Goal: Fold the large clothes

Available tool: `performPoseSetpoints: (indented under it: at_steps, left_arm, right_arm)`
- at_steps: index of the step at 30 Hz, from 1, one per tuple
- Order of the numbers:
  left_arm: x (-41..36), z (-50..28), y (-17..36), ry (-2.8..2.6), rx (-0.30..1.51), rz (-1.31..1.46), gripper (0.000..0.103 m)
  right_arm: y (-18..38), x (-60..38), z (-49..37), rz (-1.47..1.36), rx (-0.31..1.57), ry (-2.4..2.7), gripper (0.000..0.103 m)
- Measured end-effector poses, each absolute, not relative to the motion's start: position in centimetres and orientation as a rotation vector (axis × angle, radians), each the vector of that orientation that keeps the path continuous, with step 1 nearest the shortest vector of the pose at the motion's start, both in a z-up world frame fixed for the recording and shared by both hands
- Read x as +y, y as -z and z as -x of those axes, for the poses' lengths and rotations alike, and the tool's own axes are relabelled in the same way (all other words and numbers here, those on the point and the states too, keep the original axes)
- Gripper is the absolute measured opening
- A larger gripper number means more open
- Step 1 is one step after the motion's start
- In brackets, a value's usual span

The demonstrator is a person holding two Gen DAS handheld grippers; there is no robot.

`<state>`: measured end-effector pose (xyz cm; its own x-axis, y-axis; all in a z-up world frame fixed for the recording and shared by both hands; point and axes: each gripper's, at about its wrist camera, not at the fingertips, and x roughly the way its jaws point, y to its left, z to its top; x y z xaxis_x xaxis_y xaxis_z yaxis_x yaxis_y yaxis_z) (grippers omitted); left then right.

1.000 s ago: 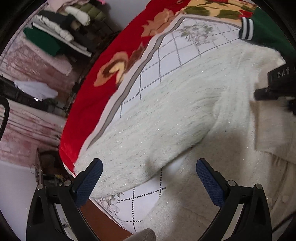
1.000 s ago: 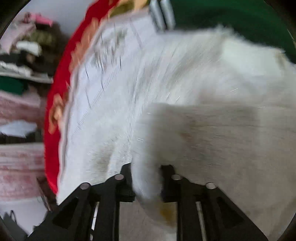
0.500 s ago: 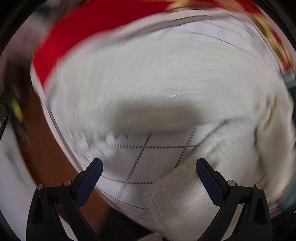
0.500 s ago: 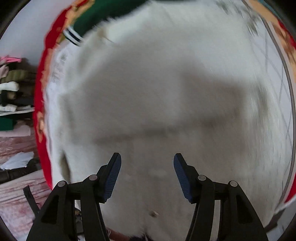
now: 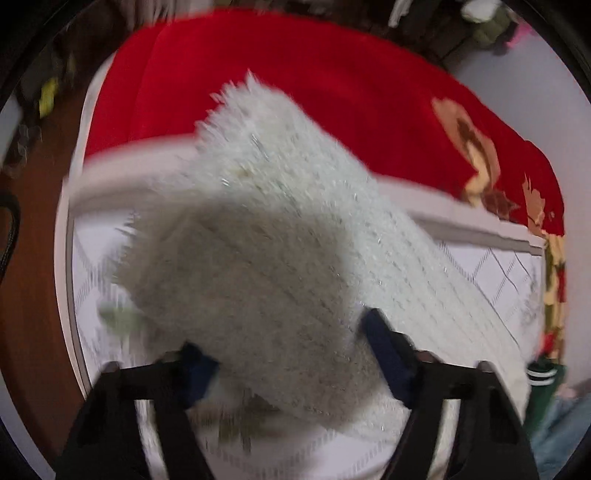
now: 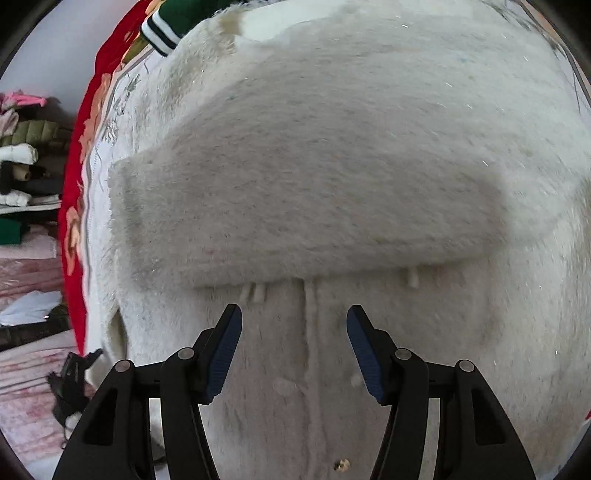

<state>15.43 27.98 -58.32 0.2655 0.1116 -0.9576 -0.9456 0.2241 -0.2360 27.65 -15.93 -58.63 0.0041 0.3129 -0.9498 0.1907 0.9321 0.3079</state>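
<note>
The fuzzy white sweater covers nearly the whole bed; its folded sleeve lies as a raised band across it. Bare sheet and red blanket beyond the sweater stay passable; a green garment crowds its far corner.

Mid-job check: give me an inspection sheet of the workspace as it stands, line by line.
Surface: bed with white checked sheet over a red floral blanket.
Job's things: fluffy white cardigan spread flat; one sleeve folded across its front; the other sleeve lifted off the sheet.
Clutter: green garment with striped cuff at the cardigan's far edge.
Grippers: left gripper closing, sleeve bunched between the fingers; right gripper open above the button placket, holding nothing.
Cables: black loop at the left view's edge, possibly a cable.
Surroundings: shelves of stacked clothes; pale wall; brown floor.
</note>
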Motion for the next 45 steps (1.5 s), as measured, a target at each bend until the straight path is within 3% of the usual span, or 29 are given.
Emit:
performPoseSetpoints:
  at_steps: [1, 2, 7, 9, 10, 16, 19, 22, 27, 32, 33, 34, 36, 45]
  left_arm:
    - [28.3, -16.5, 57.7, -0.939, 1.009, 1.000, 0.013]
    - [28.9, -16.9, 57.4, -0.919, 1.002, 0.979, 0.012]
    - [28.2, -20.5, 52.4, -0.880, 0.965, 0.725, 0.010]
    - [26.5, -22.3, 49.2, -0.843, 0.941, 0.559, 0.010]
    - [24.5, -23.8, 47.0, -0.811, 0.926, 0.441, 0.009]
    - [12.7, -28.3, 39.7, -0.551, 0.875, 0.103, 0.009]
    - [5.9, -31.0, 38.8, -0.396, 0.874, 0.048, 0.009]
    - [-2.6, -32.3, 39.5, -0.207, 0.919, 0.045, 0.009]
    - [-15.1, -33.8, 45.1, 0.013, 1.058, -0.010, 0.011]
    - [-20.9, -33.4, 51.4, 0.042, 1.210, -0.125, 0.021]
    - [-21.5, -33.2, 51.8, 0.053, 1.214, -0.131, 0.033]
    - [-21.6, -33.0, 52.1, 0.081, 1.219, -0.133, 0.061]
    - [-21.7, -33.0, 52.1, 0.112, 1.237, -0.120, 0.098]
    - [-17.8, -30.4, 48.6, 0.072, 1.265, -0.018, 0.098]
  right_arm:
    - [58.7, -15.5, -28.0, -0.376, 1.576, -0.084, 0.061]
    - [58.7, -15.1, -28.2, -0.354, 1.572, -0.070, 0.061]
    - [57.0, -12.1, -29.6, -0.139, 1.495, 0.055, 0.062]
    - [56.1, -11.0, -30.3, -0.045, 1.439, 0.097, 0.090]
    - [56.1, -10.6, -30.7, -0.034, 1.425, 0.096, 0.093]
    - [56.0, -14.1, -32.6, -0.215, 1.469, 0.074, 0.093]
    - [54.1, -18.0, -32.0, -0.282, 1.440, 0.091, 0.093]
    - [52.9, -23.2, -30.3, -0.347, 1.430, 0.139, 0.093]
    - [53.0, -32.4, -26.4, -0.393, 1.442, 0.276, 0.093]
    - [54.6, -39.7, -22.7, -0.450, 1.472, 0.370, 0.093]
    - [54.7, -40.6, -22.1, -0.456, 1.477, 0.373, 0.093]
    - [54.9, -41.4, -21.6, -0.466, 1.483, 0.374, 0.093]
    - [55.0, -42.3, -20.8, -0.504, 1.482, 0.364, 0.093]
    - [52.6, -42.0, -21.1, -0.696, 1.399, 0.217, 0.093]
